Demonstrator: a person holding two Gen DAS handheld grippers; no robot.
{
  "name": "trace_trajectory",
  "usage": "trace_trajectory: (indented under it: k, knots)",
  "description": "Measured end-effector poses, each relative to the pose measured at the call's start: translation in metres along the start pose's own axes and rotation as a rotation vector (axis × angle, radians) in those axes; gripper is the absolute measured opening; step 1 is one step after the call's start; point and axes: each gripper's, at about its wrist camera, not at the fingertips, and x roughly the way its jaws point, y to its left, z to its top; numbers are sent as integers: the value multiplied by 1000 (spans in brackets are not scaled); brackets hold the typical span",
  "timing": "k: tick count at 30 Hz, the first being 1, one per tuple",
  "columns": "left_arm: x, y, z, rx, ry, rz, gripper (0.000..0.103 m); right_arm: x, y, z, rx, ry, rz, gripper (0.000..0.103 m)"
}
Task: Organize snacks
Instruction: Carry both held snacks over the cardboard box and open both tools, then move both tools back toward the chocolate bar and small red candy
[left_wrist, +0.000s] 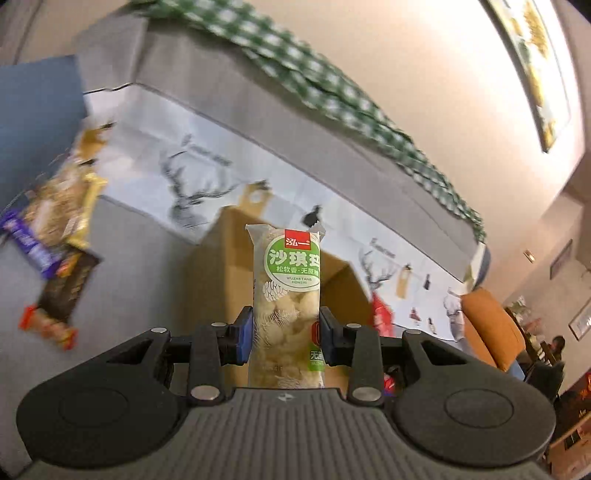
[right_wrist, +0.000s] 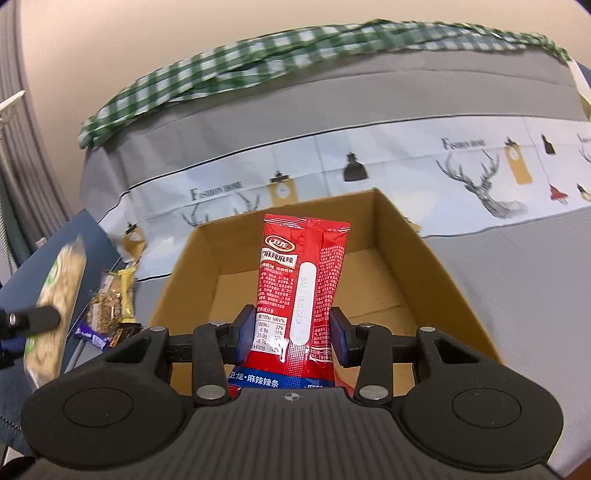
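My left gripper (left_wrist: 286, 334) is shut on a clear pale snack pack with a green label (left_wrist: 288, 291), held upright in front of the cardboard box (left_wrist: 229, 266). My right gripper (right_wrist: 291, 332) is shut on a red spicy-strip packet (right_wrist: 301, 284), held upright over the open cardboard box (right_wrist: 424, 266). The bare part of the box floor shows nothing in it. The left gripper and its pale pack show blurred at the left edge of the right wrist view (right_wrist: 55, 295).
Several loose snacks (left_wrist: 55, 236) lie on the grey bed cover left of the box, also in the right wrist view (right_wrist: 110, 310). A blue sheet (left_wrist: 37, 110) lies at far left. A green checked cloth (right_wrist: 258, 62) lies along the back. An orange cushion (left_wrist: 487, 328) sits at right.
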Motion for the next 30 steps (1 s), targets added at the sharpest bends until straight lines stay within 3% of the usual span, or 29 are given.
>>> trace_trajectory:
  k: [6,8,9,10,14,18,21,25,27,29,30]
  knots:
    - [33,-48,1,78,32,-71,40,-2,-13,0,31,3,-32,45]
    - [41,-60,-4,126,57,-68,67,0,-14,0,30,14,-63,53]
    - [42,-63,-7,142,48,-54,71,0,-13,0,29,16,-85,58]
    - [41,-65,-11,161,23,-38,73,0,-14,0,30,12,-97,66]
    - [25,-53,-24,186,-74,-6,74,-4,-10,-1,20,-11,-107,75]
    - [-4,-21,-36,222,-167,52,74,-1,-5,-3,9,5,-116,75]
    - [-20,14,-41,246,-167,114,63,0,2,-3,-10,-3,-120,75]
    - [-34,67,-41,276,-90,178,23,-4,16,-6,-34,-25,-104,75]
    - [-37,93,-36,297,-63,245,18,-7,26,-7,-58,-49,-80,73]
    - [-37,115,-29,324,-59,325,17,-9,38,-9,-82,-72,-42,47]
    - [-38,125,-27,328,-60,343,17,-10,44,-11,-92,-76,-13,40]
